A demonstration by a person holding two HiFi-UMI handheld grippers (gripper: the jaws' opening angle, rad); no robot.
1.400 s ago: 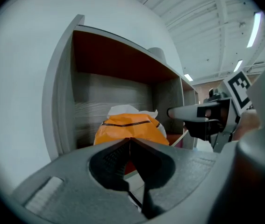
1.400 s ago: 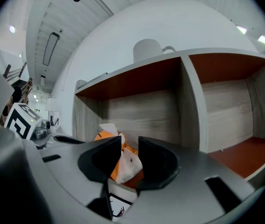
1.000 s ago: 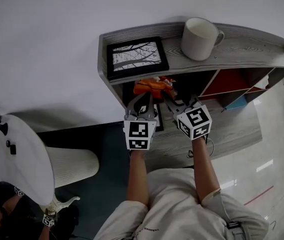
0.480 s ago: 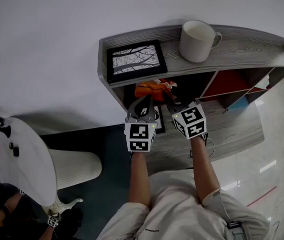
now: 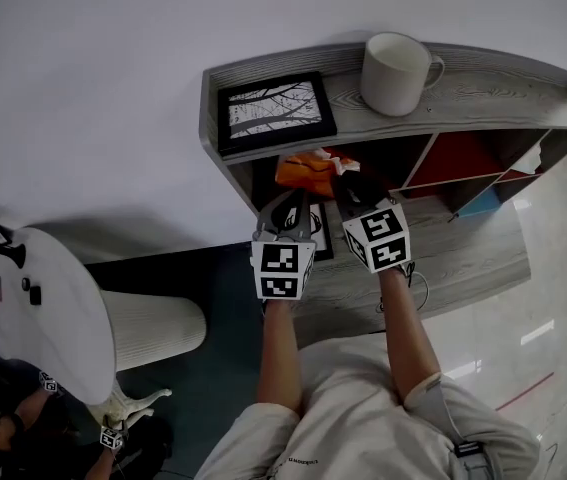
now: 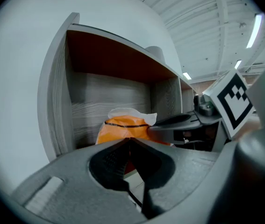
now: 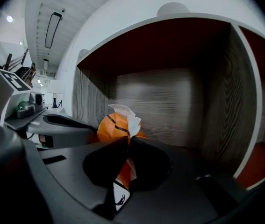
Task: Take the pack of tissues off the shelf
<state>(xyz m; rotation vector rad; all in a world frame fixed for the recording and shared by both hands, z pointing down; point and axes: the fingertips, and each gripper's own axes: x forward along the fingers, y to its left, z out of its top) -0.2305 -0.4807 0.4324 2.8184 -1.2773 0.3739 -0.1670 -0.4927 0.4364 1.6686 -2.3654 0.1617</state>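
The right claw (image 7: 124, 142) has just been closing, and its jaws now pinch the pack of tissues (image 7: 114, 125). Earlier they stood wide apart.

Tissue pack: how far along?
Done: left gripper and right gripper are in the shelf compartment. In hand: right jaws have just closed on the pack; left looks pinched on its edge. Left: pull the pack out; it sits inside.
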